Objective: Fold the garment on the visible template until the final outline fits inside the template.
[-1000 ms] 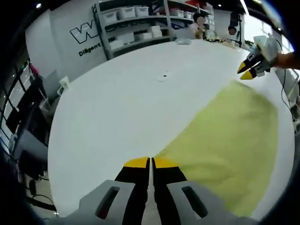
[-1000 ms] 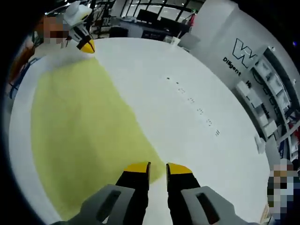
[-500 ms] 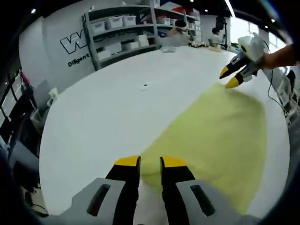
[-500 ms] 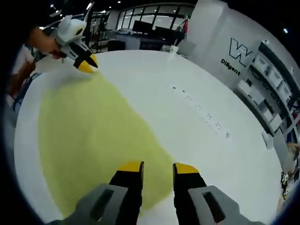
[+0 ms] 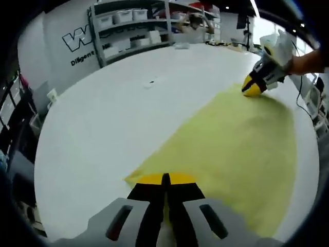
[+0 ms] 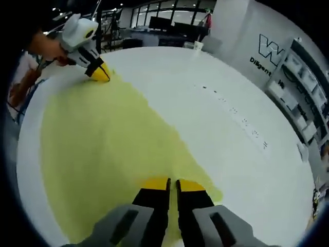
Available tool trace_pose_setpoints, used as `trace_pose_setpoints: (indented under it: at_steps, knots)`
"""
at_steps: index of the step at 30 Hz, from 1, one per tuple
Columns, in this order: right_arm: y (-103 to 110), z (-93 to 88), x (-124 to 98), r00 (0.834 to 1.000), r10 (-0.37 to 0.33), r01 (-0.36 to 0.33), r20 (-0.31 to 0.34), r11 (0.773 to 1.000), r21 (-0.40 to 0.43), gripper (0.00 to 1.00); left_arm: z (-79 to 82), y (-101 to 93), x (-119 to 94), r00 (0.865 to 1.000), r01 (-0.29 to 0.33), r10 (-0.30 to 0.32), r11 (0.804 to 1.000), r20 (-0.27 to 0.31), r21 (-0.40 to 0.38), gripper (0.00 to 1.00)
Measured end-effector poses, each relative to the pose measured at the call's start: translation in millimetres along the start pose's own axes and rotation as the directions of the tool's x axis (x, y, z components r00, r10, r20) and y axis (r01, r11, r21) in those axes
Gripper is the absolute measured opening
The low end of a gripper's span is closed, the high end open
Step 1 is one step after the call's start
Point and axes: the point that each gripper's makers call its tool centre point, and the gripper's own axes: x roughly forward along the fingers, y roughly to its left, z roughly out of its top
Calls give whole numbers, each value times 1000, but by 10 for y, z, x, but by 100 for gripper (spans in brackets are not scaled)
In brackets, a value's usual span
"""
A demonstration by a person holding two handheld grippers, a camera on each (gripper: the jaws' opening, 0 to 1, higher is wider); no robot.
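Big "W" with "Diligent" under it on the far wall (image 5: pixel 77 43). Yellow cloth (image 5: pixel 231 149) spread flat on the white counter (image 5: pixel 103 118). Left tongs (image 5: pixel 165 178) pinched tight on one corner of the cloth. Right tongs (image 6: pixel 172 182) nearly closed on the opposite corner, tips down on the cloth. Shelves (image 5: pixel 133 28) with bins behind.

Yellow-tipped black claw (image 5: pixel 165 179) fingers on grey bodies; white housing behind.
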Motion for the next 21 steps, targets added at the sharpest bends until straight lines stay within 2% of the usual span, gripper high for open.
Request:
trace_pose_setpoints:
  at_steps: [1,4,7,10,12,14,15,16,17,18,19,20,21]
  knots:
    - [-12,1,9,1000,-3,3,2,1000,4,0,0,-9,2,1000,5,-5,999,0,-45,0]
    - [-82,9,28,1000,-15,16,-6,998,67,0,12,30,13,1000,-14,13,998,-11,-66,0]
    - [-246,17,10,996,-94,94,-14,995,33,0,28,85,21,999,-43,42,997,-7,-70,0]
    - [-285,6,-4,996,-94,94,-8,991,93,0,42,249,17,994,-113,113,993,6,-30,0]
    - [-291,-5,-25,995,-96,96,-2,989,113,0,-6,282,31,992,-122,122,993,-9,1,0]
    - [-201,60,-38,997,-61,52,48,983,174,0,58,295,6,990,-139,139,990,14,7,0]
    - [-82,128,-52,995,-9,-13,99,974,226,0,122,286,-7,989,-139,139,990,45,15,1]
    - [-17,157,-63,993,18,-45,119,972,229,0,206,222,-15,991,-112,113,994,78,-18,3]
    - [47,204,-75,988,36,-66,151,978,198,0,253,166,-25,991,-89,92,995,95,-39,5]
    - [61,187,-78,989,29,-54,142,983,174,0,307,91,-27,991,-55,61,997,116,-51,7]
    - [143,196,-66,988,55,-77,143,986,150,0,385,-52,-40,989,6,4,998,147,-68,9]
    - [181,208,-61,987,65,-88,150,984,153,0,431,-138,-52,986,38,-25,996,166,-75,11]
    - [204,220,-52,985,69,-93,155,984,154,3,474,-284,-54,978,87,-77,995,194,-48,13]
